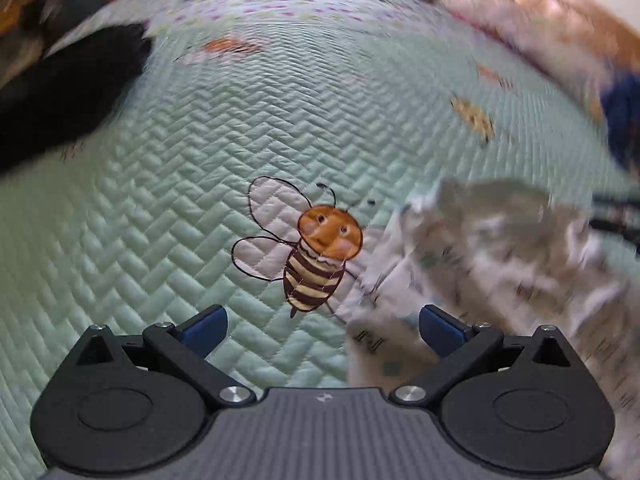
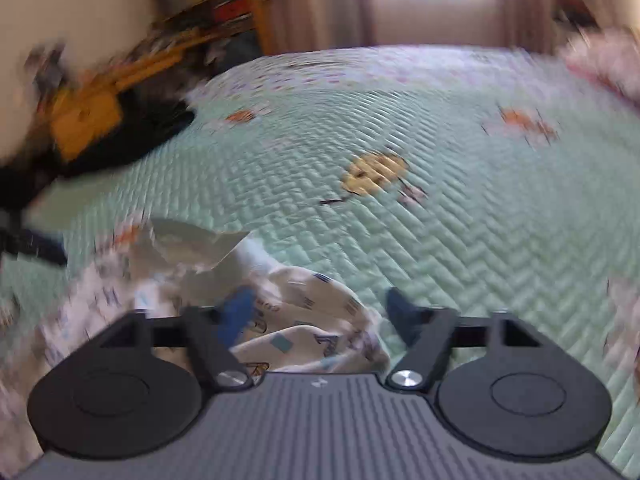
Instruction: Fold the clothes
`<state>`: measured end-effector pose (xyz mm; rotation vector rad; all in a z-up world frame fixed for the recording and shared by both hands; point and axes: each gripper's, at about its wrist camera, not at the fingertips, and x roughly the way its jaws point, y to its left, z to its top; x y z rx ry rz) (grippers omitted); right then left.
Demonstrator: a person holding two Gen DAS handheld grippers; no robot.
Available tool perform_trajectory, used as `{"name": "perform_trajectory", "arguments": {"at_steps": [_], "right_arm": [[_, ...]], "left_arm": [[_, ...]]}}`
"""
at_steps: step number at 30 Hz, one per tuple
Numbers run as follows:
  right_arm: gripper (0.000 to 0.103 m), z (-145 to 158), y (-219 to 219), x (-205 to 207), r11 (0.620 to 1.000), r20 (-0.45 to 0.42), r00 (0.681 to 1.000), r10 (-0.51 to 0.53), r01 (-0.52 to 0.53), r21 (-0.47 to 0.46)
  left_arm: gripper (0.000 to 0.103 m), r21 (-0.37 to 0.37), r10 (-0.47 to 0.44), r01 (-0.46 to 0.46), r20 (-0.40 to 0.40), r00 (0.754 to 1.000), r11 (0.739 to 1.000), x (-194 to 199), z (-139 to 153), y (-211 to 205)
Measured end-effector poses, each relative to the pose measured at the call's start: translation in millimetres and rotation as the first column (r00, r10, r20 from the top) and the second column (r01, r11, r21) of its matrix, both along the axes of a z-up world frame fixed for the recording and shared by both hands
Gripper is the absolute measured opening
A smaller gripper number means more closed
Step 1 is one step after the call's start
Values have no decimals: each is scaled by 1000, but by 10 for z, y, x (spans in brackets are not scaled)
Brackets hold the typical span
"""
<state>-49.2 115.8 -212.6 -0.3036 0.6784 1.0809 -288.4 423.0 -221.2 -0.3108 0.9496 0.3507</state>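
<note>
Two grippers [image 1: 322, 330] [image 2: 320, 312] gape over a crumpled printed garment [image 2: 304, 320].

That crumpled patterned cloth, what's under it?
The patterned cloth lies on a green quilted bedspread printed with a bee. Whatever sits beneath its folds is covered.

left hand-held gripper [image 1: 322, 330]: black linkage arms carrying blue pads at the tips | silver screws showing at the pivots | two round black discs flanking a ribbed grey body bearing a small white mark | right hand-held gripper [image 2: 318, 314]: showing the same build and colours
</note>
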Motion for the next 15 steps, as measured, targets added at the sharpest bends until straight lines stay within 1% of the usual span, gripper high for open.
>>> {"name": "perform_trajectory", "arguments": {"at_steps": [2, 3, 4, 7, 8, 9, 10, 11, 13, 14, 15], "right_arm": [[81, -12, 141, -63, 996, 92, 994, 65, -59, -71], [81, -42, 219, -40, 992, 117, 989, 86, -74, -103], [81, -71, 272, -13, 988, 124, 987, 106, -91, -122], [79, -169, 406, 107, 977, 80, 984, 157, -143, -156], [74, -202, 436, 122, 971, 71, 982, 175, -161, -174], [66, -232, 461, 126, 964, 62, 979, 196, -181, -193], [38, -263, 486, 131, 956, 52, 975, 216, -201, -212], [7, -266, 473, 136, 956, 49, 975, 217, -202, -211], [7, -228, 383, 150, 969, 55, 981, 184, -172, -176], [7, -200, 329, 171, 977, 54, 986, 161, -151, -149], [7, -166, 267, 205, 986, 47, 991, 125, -119, -112]], "left_arm": [[98, 8, -69, 69, -7, 998, 998, 40, -62, -59], [96, 3, -98, 98, -6, 995, 995, 94, -106, -82], [93, 2, -127, 127, -6, 992, 992, 151, -151, -93], [89, 46, -199, 200, -23, 980, 979, 266, -243, -178], [89, 65, -222, 223, -24, 975, 973, 293, -259, -214], [88, 79, -244, 245, -19, 970, 966, 303, -271, -257], [85, 91, -266, 266, -11, 964, 960, 308, -284, -298], [82, 98, -287, 285, 3, 958, 953, 304, -294, -341], [65, 106, -318, 313, 29, 948, 944, 297, -309, -418], [61, 102, -320, 315, 42, 946, 944, 300, -310, -427], [52, 98, -321, 315, 56, 945, 944, 303, -312, -435]]}}
